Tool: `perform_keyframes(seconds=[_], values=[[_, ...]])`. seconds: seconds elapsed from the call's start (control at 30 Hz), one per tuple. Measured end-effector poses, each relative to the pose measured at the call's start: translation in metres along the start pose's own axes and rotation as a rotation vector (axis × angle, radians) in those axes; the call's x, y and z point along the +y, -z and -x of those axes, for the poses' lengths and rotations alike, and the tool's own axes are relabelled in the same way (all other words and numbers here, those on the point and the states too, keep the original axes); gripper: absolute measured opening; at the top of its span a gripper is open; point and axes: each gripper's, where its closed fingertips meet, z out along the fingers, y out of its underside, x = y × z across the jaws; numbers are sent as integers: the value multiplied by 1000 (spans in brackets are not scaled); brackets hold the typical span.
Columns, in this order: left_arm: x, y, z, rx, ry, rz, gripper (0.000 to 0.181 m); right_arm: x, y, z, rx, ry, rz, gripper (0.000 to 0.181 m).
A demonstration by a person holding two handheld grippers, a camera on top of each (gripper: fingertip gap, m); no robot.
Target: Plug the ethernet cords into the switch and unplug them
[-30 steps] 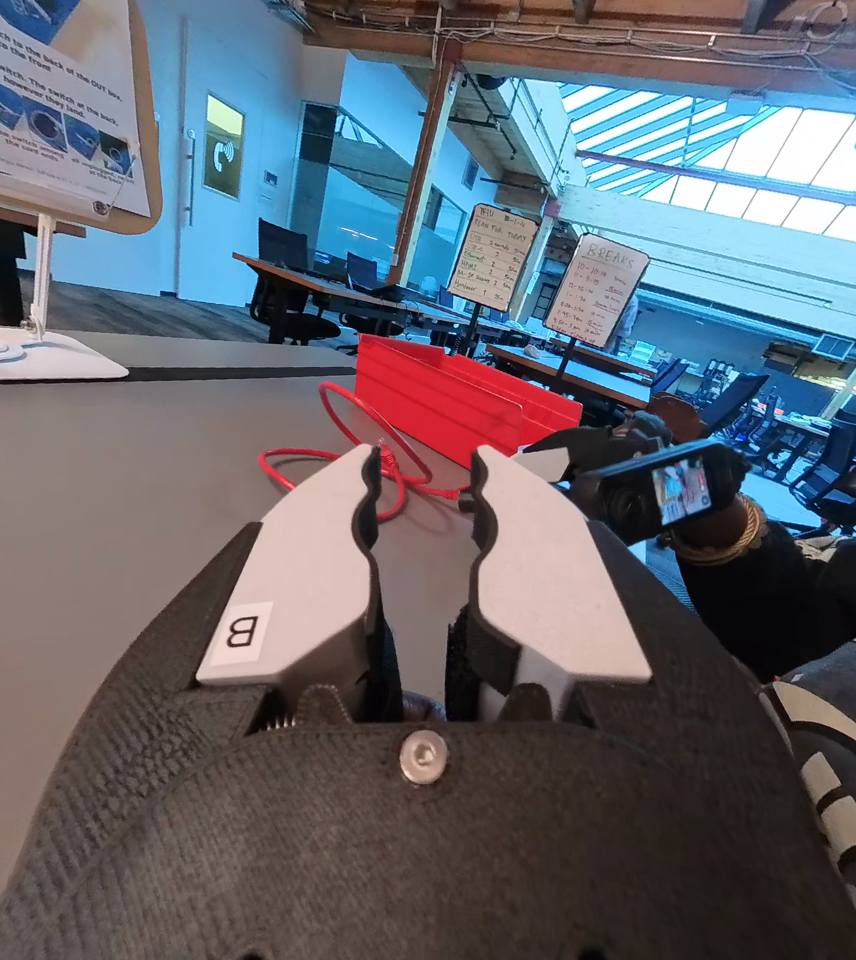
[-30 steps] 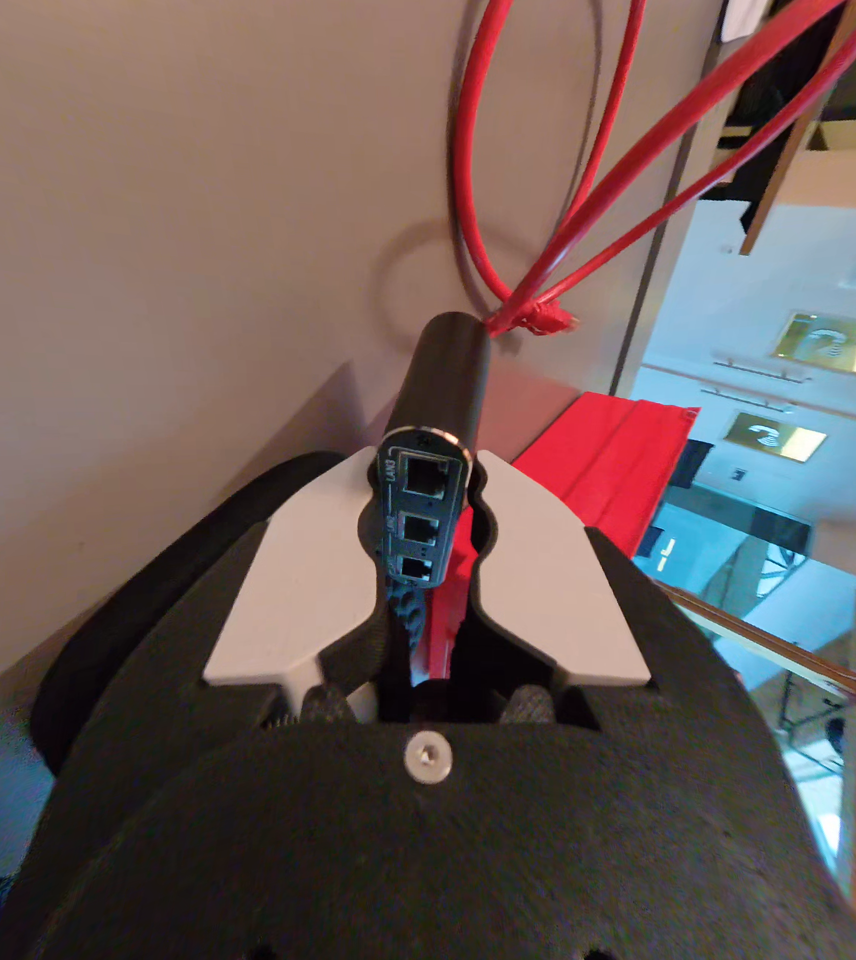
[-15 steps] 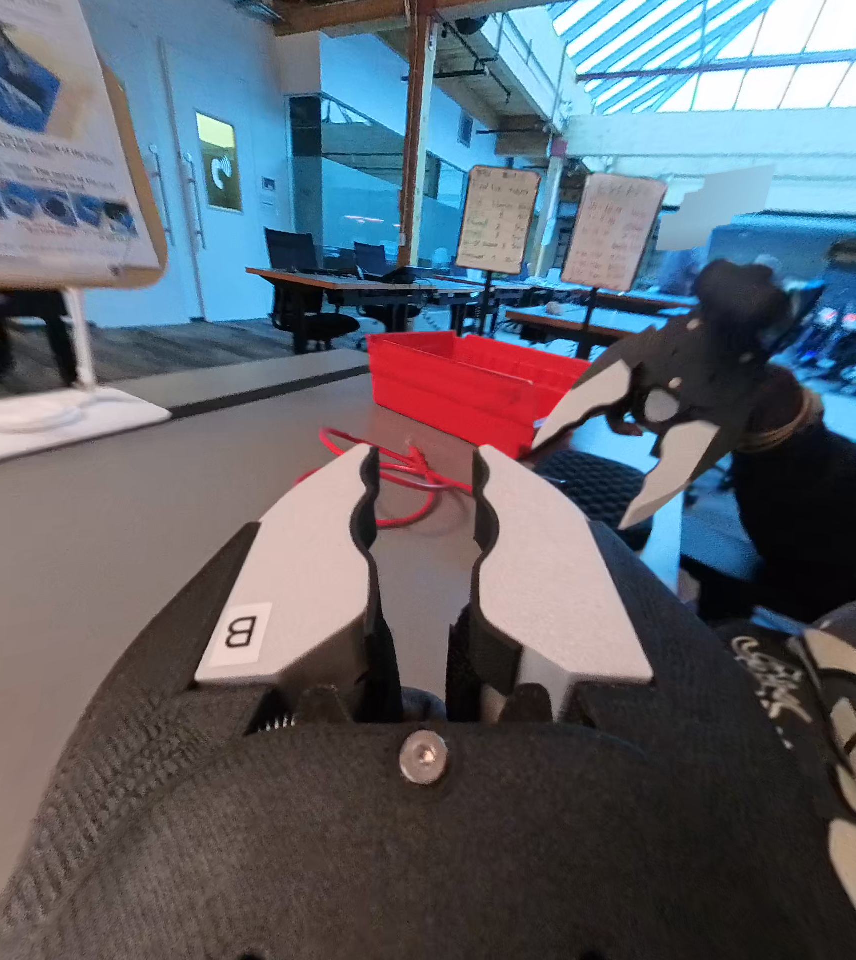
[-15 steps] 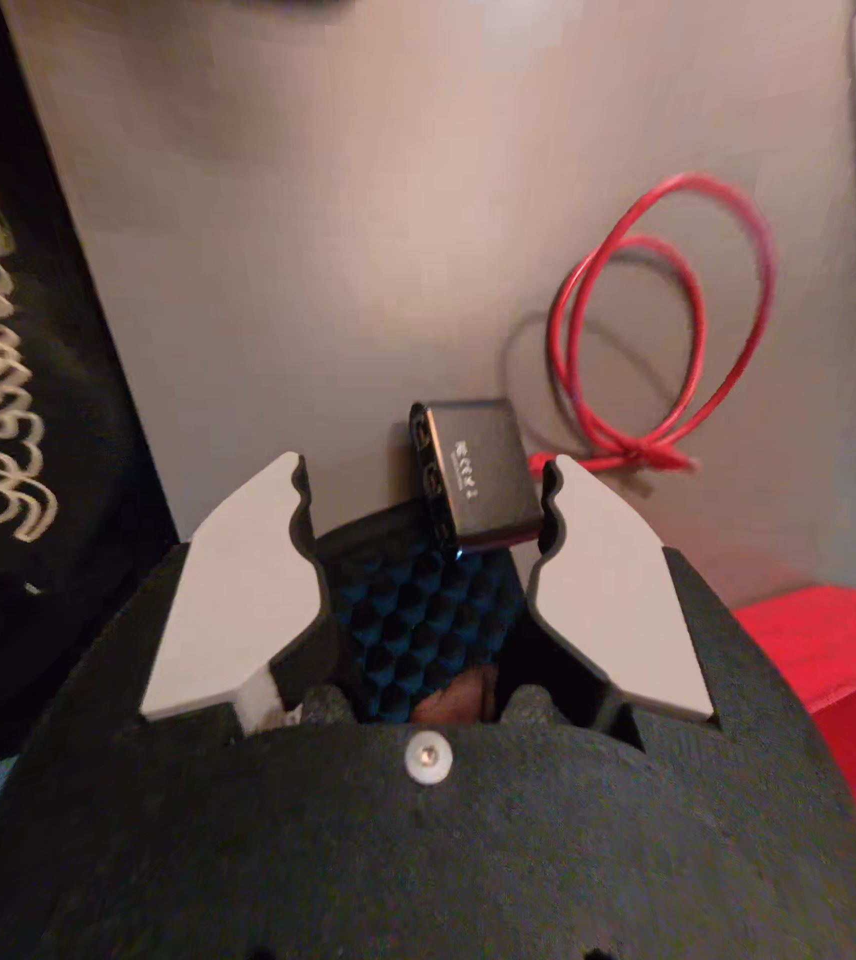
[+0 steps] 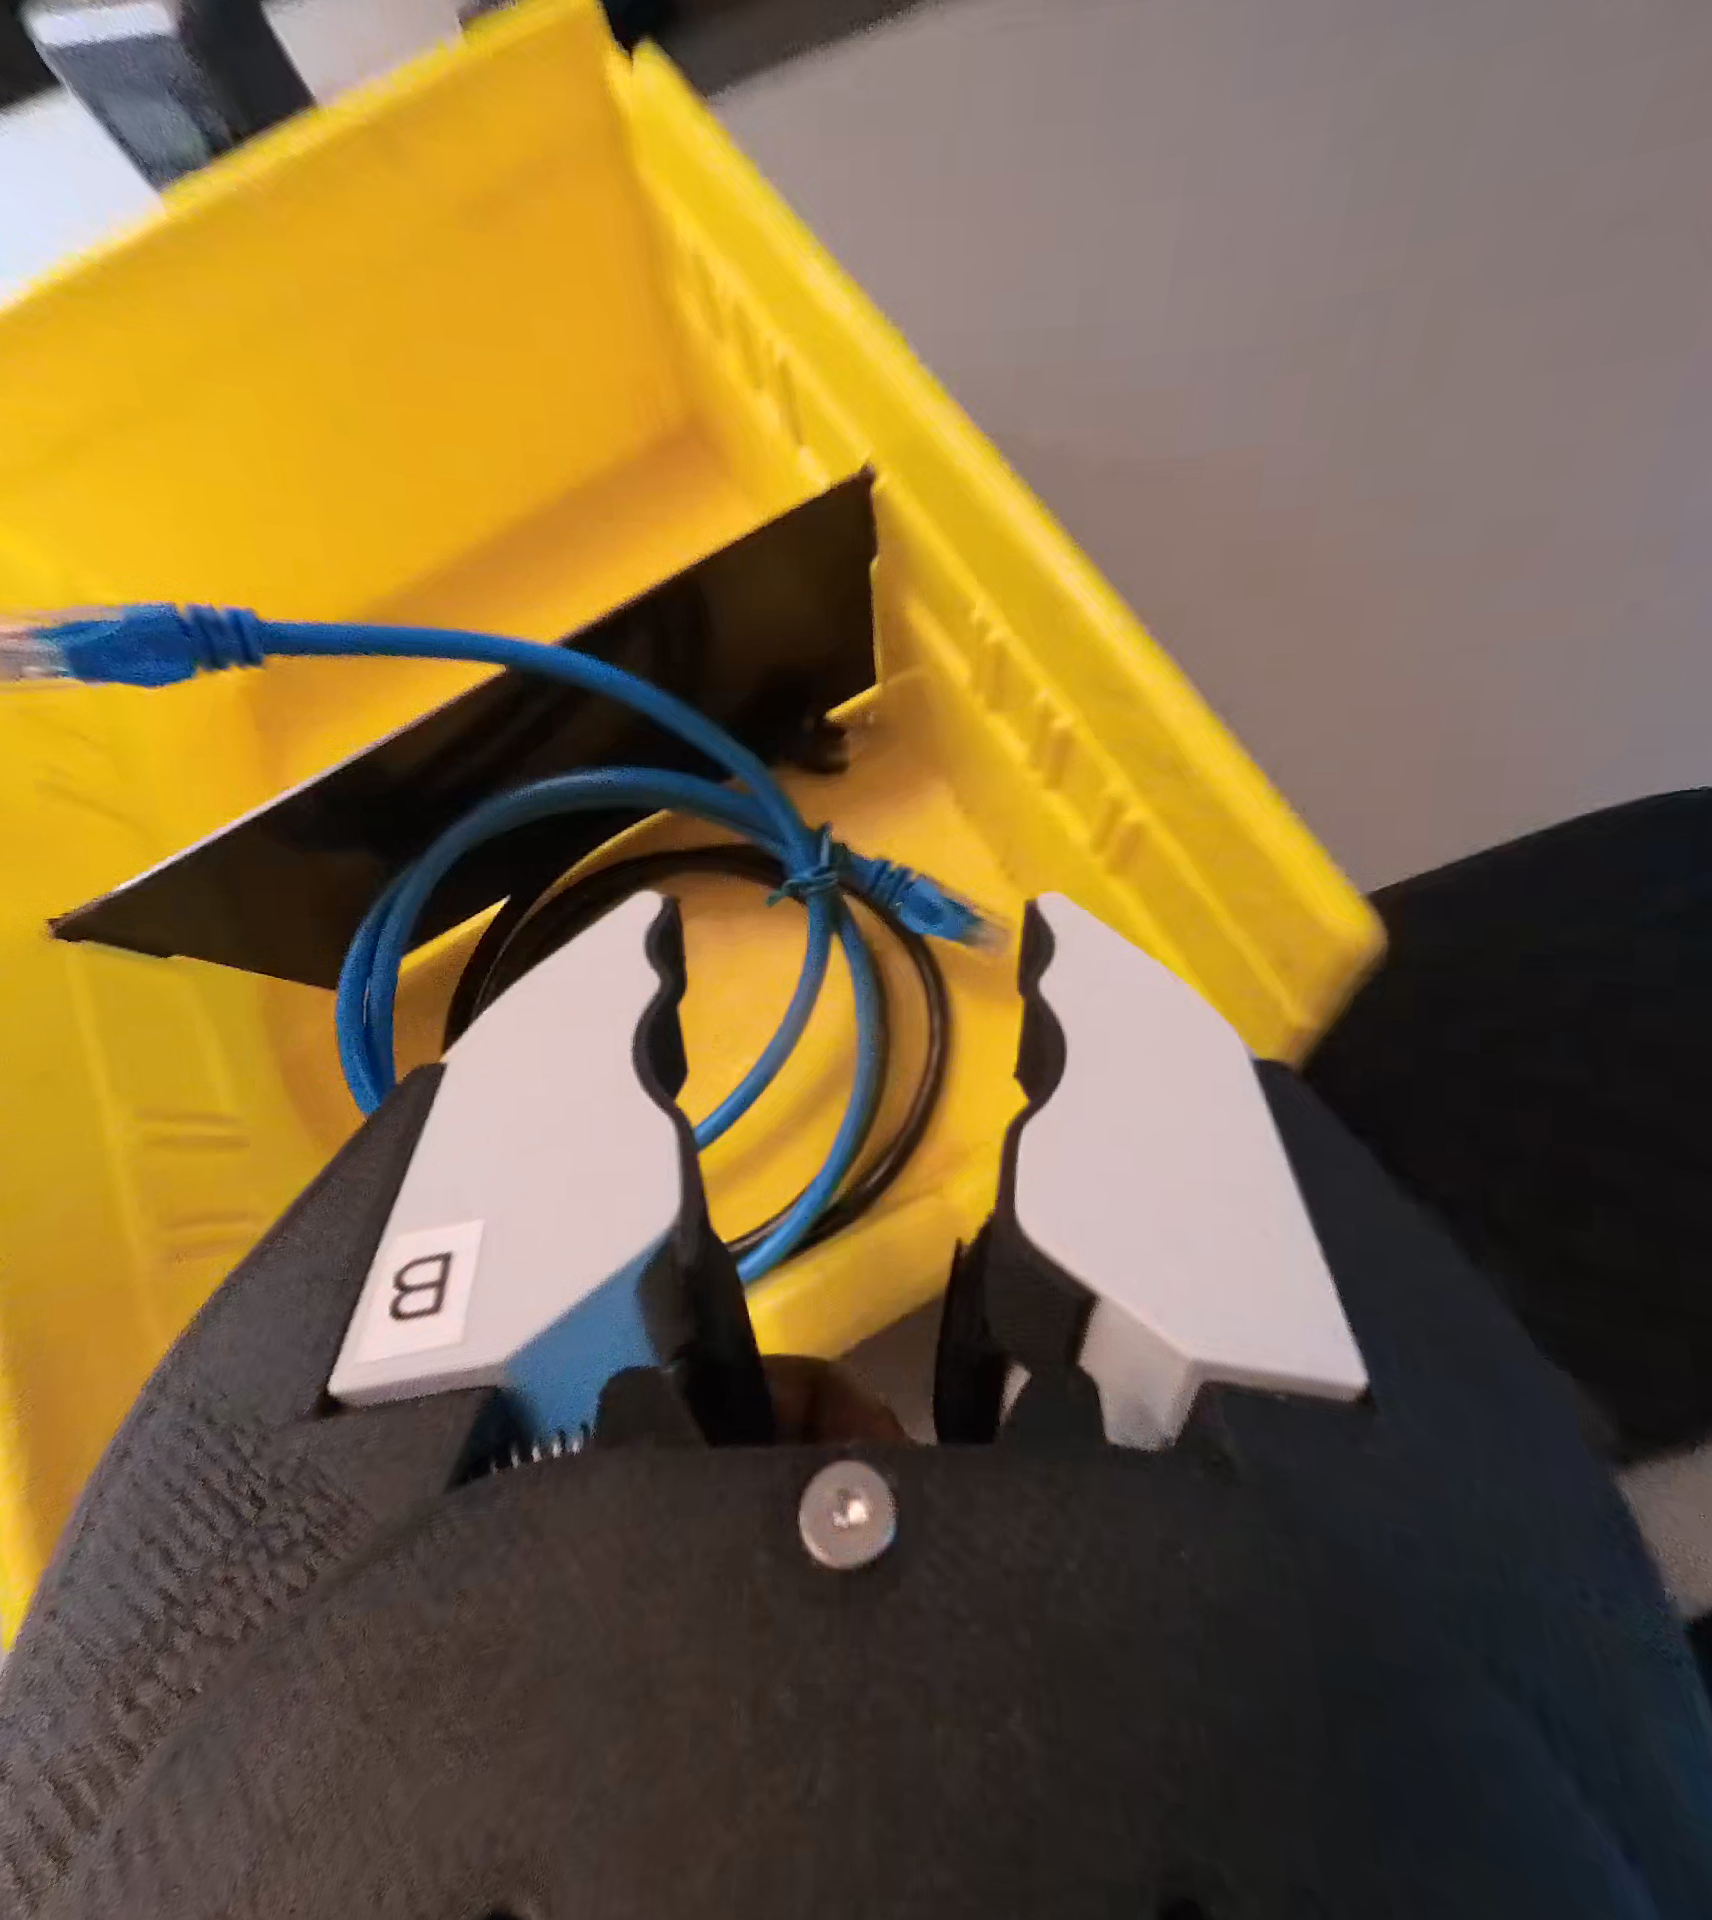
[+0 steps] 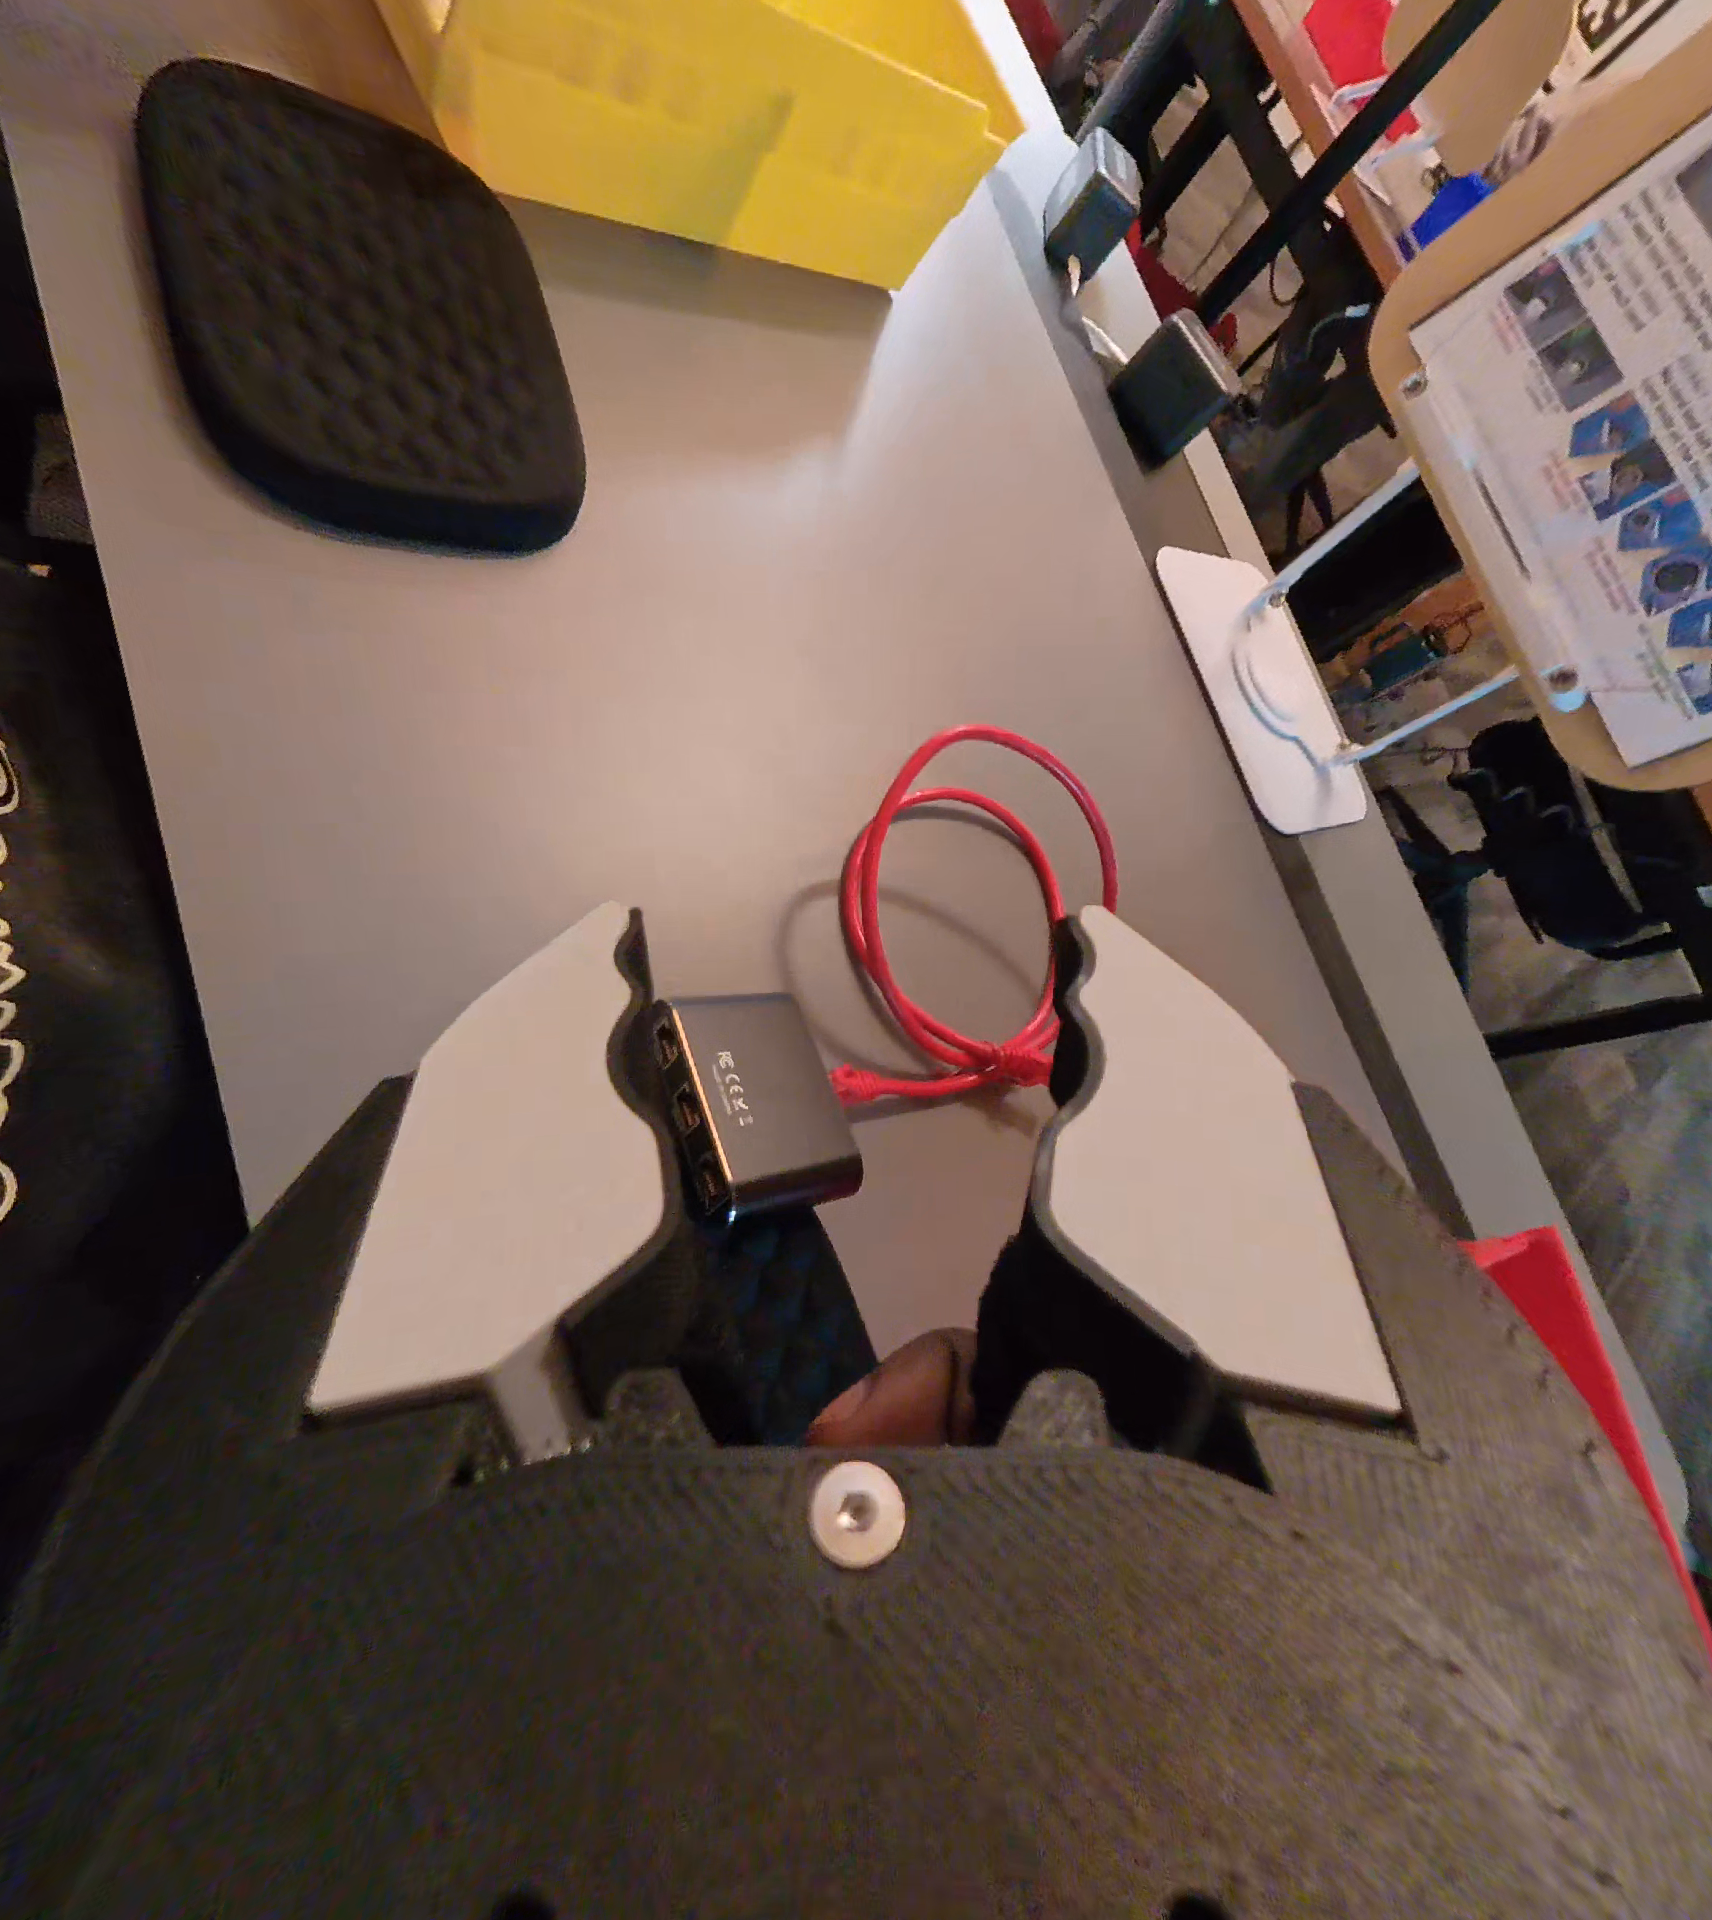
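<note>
Looking down past our right tongs [image 6: 852, 1029] — spread wide, gripping nothing — we see one dark switch [image 6: 764, 1101] lying flat on the grey desk [image 6: 519, 748], clear of both fingers. It bears a small row of printed marks on top and three ports along its near edge. Just beside it lies one red cord [image 6: 977, 904], coiled and tied, one plug touching or nearly touching the switch.

One black padded mat [image 6: 353, 312] sits farther off near a yellow bin [image 6: 727, 135]. Past the desk edge stands one board [image 6: 1600, 416] carrying a printed sheet of pictures and text on a white stand [image 6: 1257, 696]; a red bin's [image 6: 1558, 1382] corner shows at the right. The room beyond is cluttered and dim.

Our left tongs [image 5: 847, 914] — likewise spread and empty — hang over the yellow bin [image 5: 416, 343]. Inside, by a black divider [image 5: 540, 748], lie one blue cord [image 5: 623, 821], tied in a loop with two plugs free, and one black cord [image 5: 919, 1039] coiled beneath. A sticker with one letter [image 5: 421, 1288] marks the left finger.
</note>
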Motion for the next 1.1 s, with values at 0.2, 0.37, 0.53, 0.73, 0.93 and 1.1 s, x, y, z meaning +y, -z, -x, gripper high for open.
perform_keyframes(seconds=[0.2, 0.37, 0.53, 0.73, 0.93, 1.1], values=[[29, -42, 16, 3, 50, 205, 48, -13, 0, -1, 25, 51, -28, 71], [32, -47, 7, 68, 44, 213, 19, -16, -2, -4, 37, 56, -40, 68], [11, -19, 12, -21, 45, 23, 9, -20, -2, -4, 54, 73, -57, 67], [-51, 47, 2, -212, -76, -409, 8, -38, -4, 3, 21, 44, -167, 63], [-92, 80, -69, -226, -282, -705, 7, -57, -11, 19, -36, 53, -302, 59], [-100, 71, -169, 34, -439, -783, 7, -73, -23, 37, -318, -293, -470, 51]])
